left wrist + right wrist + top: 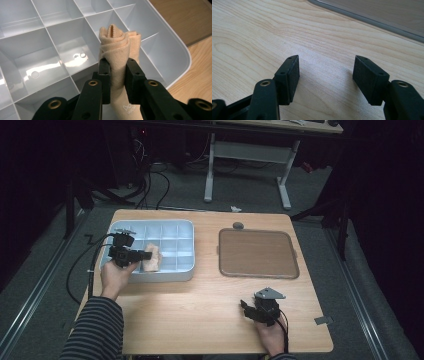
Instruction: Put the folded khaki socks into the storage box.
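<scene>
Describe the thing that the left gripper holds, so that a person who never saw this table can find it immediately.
On the wooden table stand a brown tray and, to its left, a pale blue box with compartments. Over that box's near side, the left gripper is shut on a rolled beige cloth. It is the one soft, beige thing among the box's hard grey-blue dividers.
</scene>
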The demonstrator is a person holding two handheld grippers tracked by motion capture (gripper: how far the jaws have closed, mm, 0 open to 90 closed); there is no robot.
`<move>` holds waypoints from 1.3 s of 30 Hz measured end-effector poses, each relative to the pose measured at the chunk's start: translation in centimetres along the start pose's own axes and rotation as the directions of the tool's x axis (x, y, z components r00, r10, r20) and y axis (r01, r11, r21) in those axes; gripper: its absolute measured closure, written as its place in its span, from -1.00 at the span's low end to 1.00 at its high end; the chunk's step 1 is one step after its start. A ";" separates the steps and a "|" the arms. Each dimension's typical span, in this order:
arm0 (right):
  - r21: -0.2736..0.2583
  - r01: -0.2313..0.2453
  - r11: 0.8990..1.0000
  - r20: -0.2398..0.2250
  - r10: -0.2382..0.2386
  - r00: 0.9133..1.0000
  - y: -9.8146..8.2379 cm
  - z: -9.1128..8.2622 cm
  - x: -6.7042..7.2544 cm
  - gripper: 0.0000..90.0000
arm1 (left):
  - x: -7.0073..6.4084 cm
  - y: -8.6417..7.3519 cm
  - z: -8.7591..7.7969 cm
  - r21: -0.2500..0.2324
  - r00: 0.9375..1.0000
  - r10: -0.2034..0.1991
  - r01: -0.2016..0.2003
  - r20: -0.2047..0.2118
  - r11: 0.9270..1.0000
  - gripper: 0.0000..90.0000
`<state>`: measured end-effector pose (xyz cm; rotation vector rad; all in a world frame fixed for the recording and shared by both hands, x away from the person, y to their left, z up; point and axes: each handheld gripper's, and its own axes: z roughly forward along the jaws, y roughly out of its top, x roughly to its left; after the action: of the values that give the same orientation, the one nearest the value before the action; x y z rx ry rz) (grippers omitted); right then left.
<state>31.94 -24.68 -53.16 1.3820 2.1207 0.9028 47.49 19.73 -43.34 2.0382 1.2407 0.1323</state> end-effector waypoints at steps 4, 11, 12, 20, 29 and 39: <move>0.000 0.000 1.000 0.000 0.000 1.000 0.0 0.0 0.0 -0.15 | 0.2 -0.1 0.4 0.016 1.000 -0.004 0.004 -0.004 1.000 0.72; 0.000 0.000 1.000 0.000 0.000 1.000 0.0 0.0 0.0 -0.16 | 0.3 -0.2 1.0 0.046 1.000 -0.001 0.001 -0.017 0.999 0.72; 0.000 0.001 1.000 -0.001 -0.001 1.000 0.0 0.0 0.0 -0.16 | 0.3 -0.2 1.1 0.050 1.000 0.000 0.001 -0.019 0.999 0.72; 0.000 0.001 1.000 0.000 -0.001 1.000 0.0 0.0 0.0 -0.16 | 0.4 -0.4 1.7 0.079 0.999 0.007 -0.004 -0.035 0.997 0.72; 0.000 0.001 1.000 -0.001 -0.001 1.000 0.0 0.0 0.0 -0.16 | 0.5 -0.6 2.2 0.104 0.998 0.017 -0.011 -0.053 0.994 0.72; 0.001 0.001 1.000 -0.001 -0.001 1.000 0.0 0.0 0.0 -0.16 | 0.6 -0.6 2.5 0.121 0.998 0.020 -0.013 -0.057 0.993 0.72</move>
<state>31.94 -24.68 -53.16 1.3810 2.1221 0.9025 48.46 19.02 -45.74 2.1625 1.2961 0.1280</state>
